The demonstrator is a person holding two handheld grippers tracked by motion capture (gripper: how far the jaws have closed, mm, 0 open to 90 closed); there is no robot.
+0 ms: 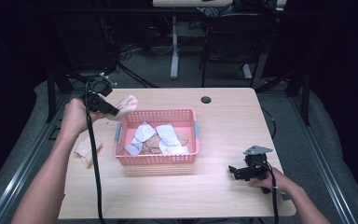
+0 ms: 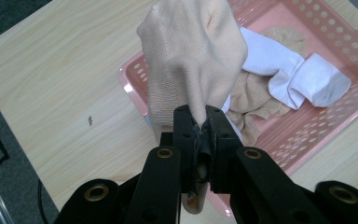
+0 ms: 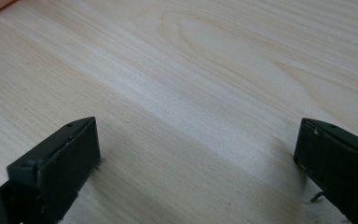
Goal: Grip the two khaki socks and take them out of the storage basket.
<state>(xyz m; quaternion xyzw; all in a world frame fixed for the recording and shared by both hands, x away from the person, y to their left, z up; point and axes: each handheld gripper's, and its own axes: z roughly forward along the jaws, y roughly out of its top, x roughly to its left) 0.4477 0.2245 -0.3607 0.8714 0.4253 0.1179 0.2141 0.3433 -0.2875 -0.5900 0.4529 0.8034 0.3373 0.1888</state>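
left tool [image 2: 200,122] clenched on a beige sock [image 2: 191,60], its tail hidden behind the jaws, at the basket's [image 1: 156,158] 10 o'clock corner. right tool [image 1: 235,171] released, low on the tabletop [image 1: 228,121].

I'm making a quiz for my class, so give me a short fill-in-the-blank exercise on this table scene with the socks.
1. The left gripper is shut on a ____ sock.
2. The basket is ____ in colour.
3. The right gripper has its jaws ____ over the table.
4. Beside the tan ones, the basket holds ____ socks.

Missing words: tan; pink; open; white
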